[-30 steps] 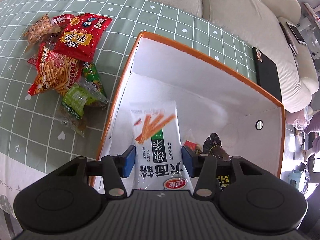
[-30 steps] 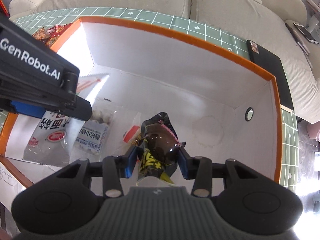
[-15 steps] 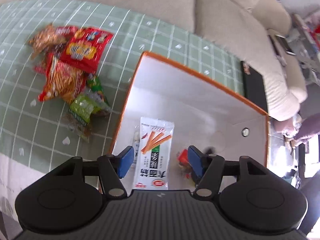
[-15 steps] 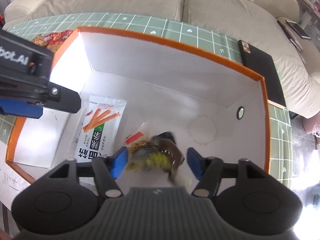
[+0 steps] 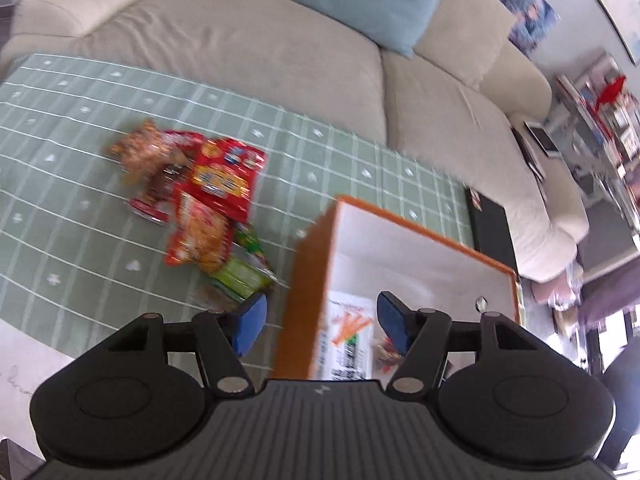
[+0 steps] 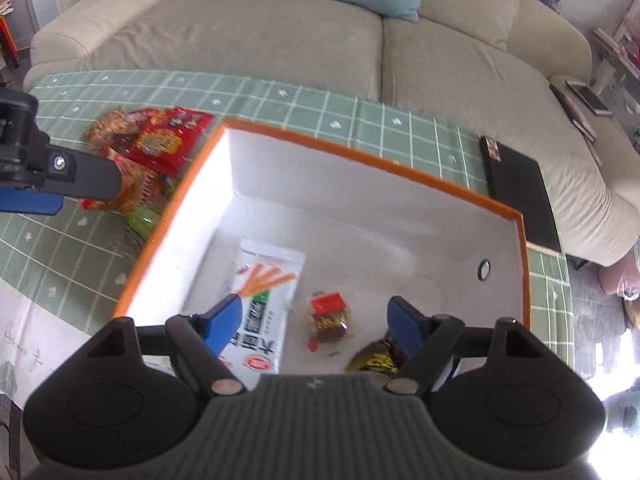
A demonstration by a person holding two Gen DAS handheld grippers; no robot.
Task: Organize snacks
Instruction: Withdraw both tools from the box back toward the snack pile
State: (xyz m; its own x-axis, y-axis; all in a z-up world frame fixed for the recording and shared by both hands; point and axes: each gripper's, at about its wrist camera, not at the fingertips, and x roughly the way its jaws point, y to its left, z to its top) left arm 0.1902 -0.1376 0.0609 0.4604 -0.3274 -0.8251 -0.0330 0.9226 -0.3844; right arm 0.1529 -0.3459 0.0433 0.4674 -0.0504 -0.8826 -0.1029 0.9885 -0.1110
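Both your claws, left gripper [image 5: 318,322] and right gripper [image 6: 316,322], hang released and empty above the orange-rimmed box [image 6: 368,156], jaws just opened, white packet [image 6: 266,300] dropped inside, so next swing left of the box to the snack pile [image 5: 200,208].

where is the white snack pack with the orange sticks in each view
Left wrist: white snack pack at bottom centre, inside the box, seen between the open left gripper's fingers.
Right wrist: white snack pack on the box floor, lower centre-left.
Shared landmark: the orange-rimmed box.
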